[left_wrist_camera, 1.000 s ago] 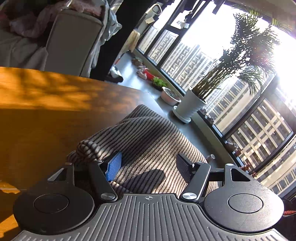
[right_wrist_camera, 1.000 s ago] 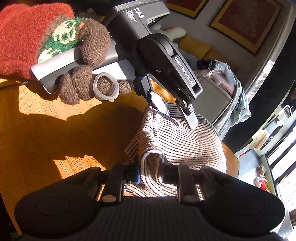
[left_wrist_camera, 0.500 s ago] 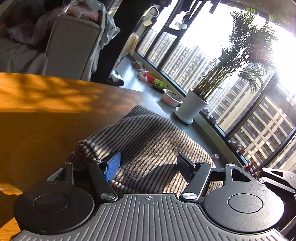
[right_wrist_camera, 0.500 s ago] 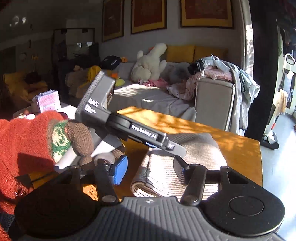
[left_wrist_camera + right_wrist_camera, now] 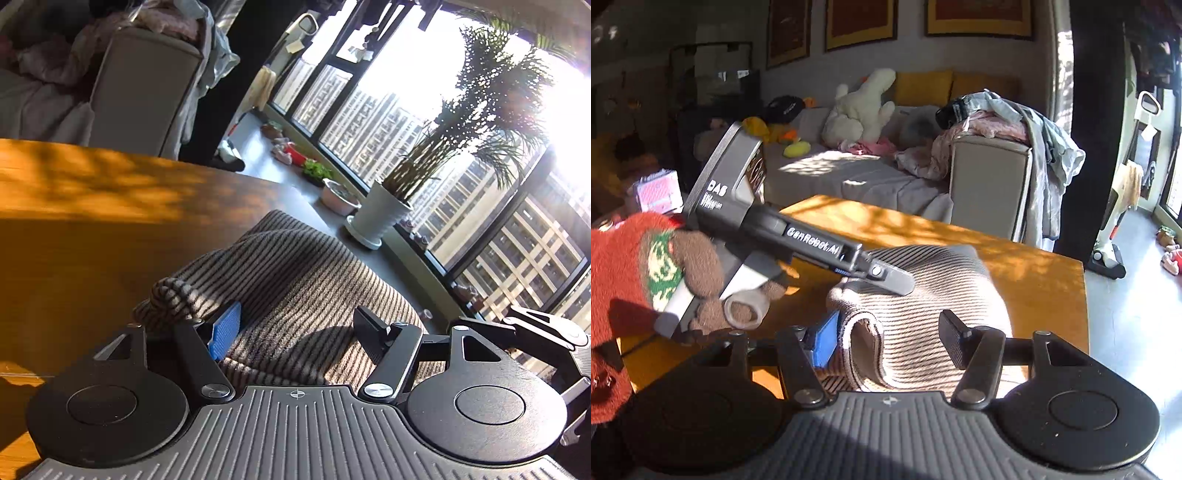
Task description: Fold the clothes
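A folded beige-and-brown striped knit garment (image 5: 295, 280) lies on the wooden table (image 5: 92, 229). It also shows in the right wrist view (image 5: 934, 295). My left gripper (image 5: 295, 328) is open, its fingers spread just above the garment's near part. From the right wrist view, the left gripper (image 5: 886, 275) reaches over the garment's top, held by a gloved hand (image 5: 701, 273). My right gripper (image 5: 886, 338) is open and empty, its fingers on either side of the garment's rolled near edge.
A grey sofa (image 5: 990, 177) heaped with clothes and a plush toy (image 5: 860, 110) stands behind the table. The table edge (image 5: 1084, 317) drops to the floor at right. Windows, a potted palm (image 5: 384, 218) and bowls line the floor beyond.
My right gripper has let go of the garment's edge, opened wide and pulled back and up. My left gripper stays open over the garment with little movement.
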A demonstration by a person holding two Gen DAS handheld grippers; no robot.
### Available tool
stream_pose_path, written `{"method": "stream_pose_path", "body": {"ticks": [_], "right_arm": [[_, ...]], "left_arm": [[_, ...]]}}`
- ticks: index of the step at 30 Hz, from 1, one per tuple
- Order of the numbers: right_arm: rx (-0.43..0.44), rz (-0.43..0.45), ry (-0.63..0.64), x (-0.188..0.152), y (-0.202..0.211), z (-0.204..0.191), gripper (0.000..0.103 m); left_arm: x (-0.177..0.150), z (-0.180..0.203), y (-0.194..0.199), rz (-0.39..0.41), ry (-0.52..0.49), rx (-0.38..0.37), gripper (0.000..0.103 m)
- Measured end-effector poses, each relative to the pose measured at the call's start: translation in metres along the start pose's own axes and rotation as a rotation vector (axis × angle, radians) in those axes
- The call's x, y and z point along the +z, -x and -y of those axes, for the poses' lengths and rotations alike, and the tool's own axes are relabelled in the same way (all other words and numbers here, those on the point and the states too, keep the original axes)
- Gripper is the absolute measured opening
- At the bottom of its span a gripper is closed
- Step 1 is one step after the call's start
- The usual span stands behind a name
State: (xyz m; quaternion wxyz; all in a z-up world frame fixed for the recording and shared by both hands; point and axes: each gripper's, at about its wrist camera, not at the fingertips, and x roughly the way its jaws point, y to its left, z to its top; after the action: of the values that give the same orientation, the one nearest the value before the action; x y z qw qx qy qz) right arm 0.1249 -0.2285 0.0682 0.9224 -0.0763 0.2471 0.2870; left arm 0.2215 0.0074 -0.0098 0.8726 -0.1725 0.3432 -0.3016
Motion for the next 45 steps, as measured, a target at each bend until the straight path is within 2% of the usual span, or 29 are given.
{"method": "stream_pose_path", "body": {"ticks": [1,3,6,9,12,14,18,21,24,26,30,37,45], "right_arm": [[-0.023,0.007,-0.016,0.005,-0.003,0.010,0.060],[-0.055,-0.012,-0.070,0.010,-0.021,0.031,0.072],[0.025,-0.083,-0.225,0.005,-0.057,0.062,0.074],[0.114,-0.163,-0.393,-0.007,-0.089,0.086,0.081],[0.141,-0.201,-0.480,-0.021,-0.099,0.091,0.087],[0.168,-0.205,-0.543,-0.027,-0.097,0.093,0.087],[0.219,-0.162,-0.502,-0.020,-0.074,0.079,0.069],[0.178,-0.201,-0.424,-0.017,-0.068,0.065,0.068],[0.131,-0.222,-0.426,-0.024,-0.075,0.065,0.071],[0.123,-0.215,-0.436,-0.027,-0.075,0.066,0.072],[0.106,-0.196,-0.421,-0.030,-0.072,0.067,0.073],[0.085,-0.173,-0.403,-0.030,-0.069,0.066,0.077],[0.052,-0.153,-0.294,-0.013,-0.055,0.060,0.077]], "left_arm": [[0.000,0.000,0.000,0.001,-0.001,0.000,0.073],[-0.001,0.000,0.000,0.004,-0.004,-0.002,0.074],[-0.001,-0.001,0.001,0.003,-0.004,-0.008,0.074],[0.000,-0.004,0.003,-0.001,-0.002,-0.016,0.074],[0.000,-0.006,0.004,-0.001,0.009,-0.028,0.074],[0.000,-0.007,0.003,0.001,0.009,-0.033,0.075],[0.000,-0.009,0.002,0.010,0.008,-0.042,0.084],[0.000,-0.009,0.002,0.010,0.008,-0.049,0.084],[0.001,-0.001,0.005,0.008,-0.012,-0.021,0.084],[-0.002,0.003,0.012,-0.004,-0.003,0.004,0.086],[-0.007,0.010,0.027,-0.028,0.017,0.054,0.095],[-0.017,0.023,0.051,-0.071,0.052,0.138,0.095],[-0.029,0.014,0.037,-0.121,0.094,0.096,0.092]]}}
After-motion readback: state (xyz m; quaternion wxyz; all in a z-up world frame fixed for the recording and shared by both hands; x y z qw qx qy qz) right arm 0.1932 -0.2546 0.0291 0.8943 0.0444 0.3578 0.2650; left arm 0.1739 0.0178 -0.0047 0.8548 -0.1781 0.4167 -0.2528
